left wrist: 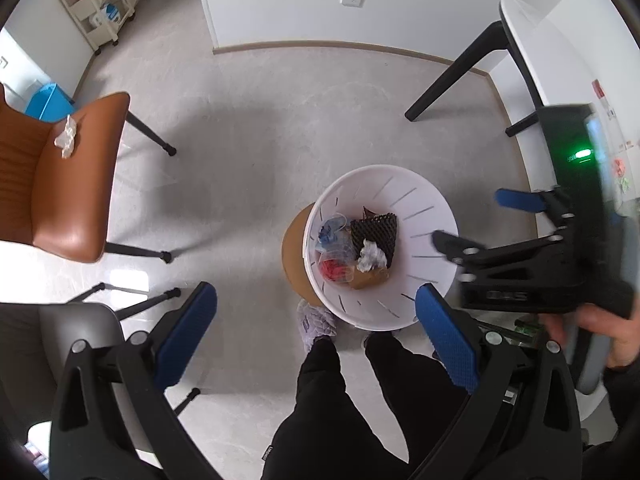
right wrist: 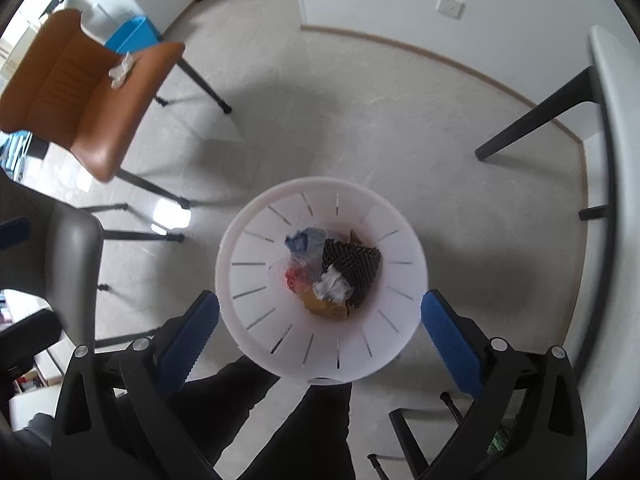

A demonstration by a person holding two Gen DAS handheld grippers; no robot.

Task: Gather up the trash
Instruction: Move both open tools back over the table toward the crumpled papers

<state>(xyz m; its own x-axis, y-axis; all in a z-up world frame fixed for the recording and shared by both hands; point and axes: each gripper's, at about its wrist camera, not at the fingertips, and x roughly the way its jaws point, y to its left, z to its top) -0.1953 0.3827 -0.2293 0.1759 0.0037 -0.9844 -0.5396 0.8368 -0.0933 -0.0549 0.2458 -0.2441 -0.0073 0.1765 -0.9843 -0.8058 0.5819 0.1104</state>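
A white slotted bin [left wrist: 424,208] [right wrist: 256,248] stands on the floor and holds several pieces of trash: black mesh [left wrist: 376,232] [right wrist: 352,266], crumpled white paper [left wrist: 370,256] [right wrist: 332,286], blue, red and brown scraps. A crumpled white tissue [left wrist: 67,138] [right wrist: 120,69] lies on the brown chair seat [left wrist: 60,184] [right wrist: 84,96]. My left gripper [left wrist: 316,340] is open and empty, high above the floor, left of the bin. My right gripper [right wrist: 320,334] is open and empty, directly over the bin; it also shows in the left wrist view [left wrist: 476,220].
A grey chair [left wrist: 76,328] [right wrist: 72,248] stands at lower left. A white table with black legs [left wrist: 516,36] [right wrist: 600,92] is at the right. A cream shelf cart [left wrist: 100,0] and a blue box [left wrist: 46,100] [right wrist: 132,34] sit far left. The person's legs [left wrist: 340,400] stand by the bin.
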